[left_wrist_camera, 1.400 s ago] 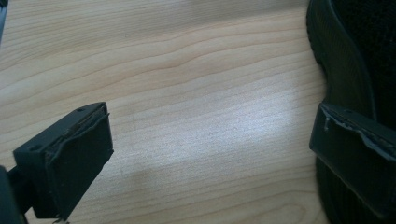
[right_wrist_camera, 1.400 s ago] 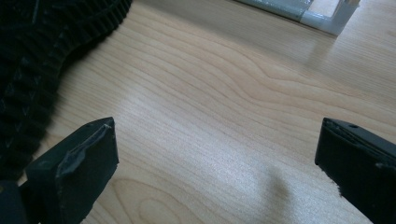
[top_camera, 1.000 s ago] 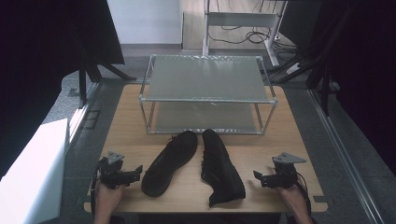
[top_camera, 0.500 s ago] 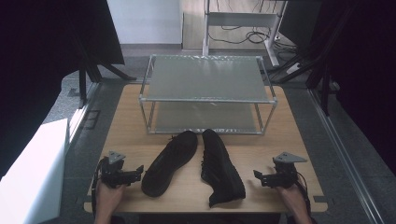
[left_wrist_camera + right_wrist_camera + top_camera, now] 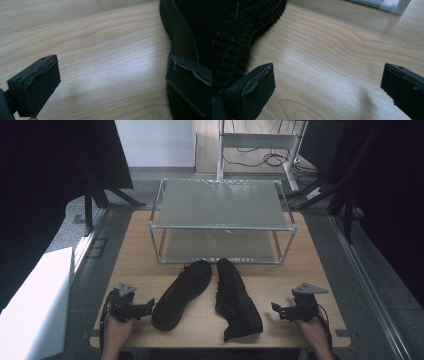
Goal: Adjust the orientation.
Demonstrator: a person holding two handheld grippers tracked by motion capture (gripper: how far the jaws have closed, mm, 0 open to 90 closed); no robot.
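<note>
Pale wood tabletop [image 5: 135, 255] carries two black shoes side by side near its front edge, in front of a two-tier metal rack [image 5: 222, 220]. The left shoe [image 5: 182, 292] lies on its side, its toe angled towards the rack. The right shoe [image 5: 236, 296] stands upright, toe towards the rack, heel near the front edge. The toes lie close together; the heels are spread apart.

The left hand [image 5: 116, 332] enters from the bottom edge and holds the left gripper [image 5: 149, 307] low over the tabletop, pointing right at the left shoe's heel. Its jaws stand wide apart and hold nothing; in the left gripper view the shoe's ribbed edge [image 5: 180, 37] lies just beside one jaw.

The right hand [image 5: 314, 332] holds the right gripper [image 5: 276, 310] low at the front right corner, pointing left towards the right shoe, near it but apart. Its jaws are spread wide over bare wood; the right gripper view shows the shoe's ridged sole [image 5: 239, 32] beyond one jaw.
</note>
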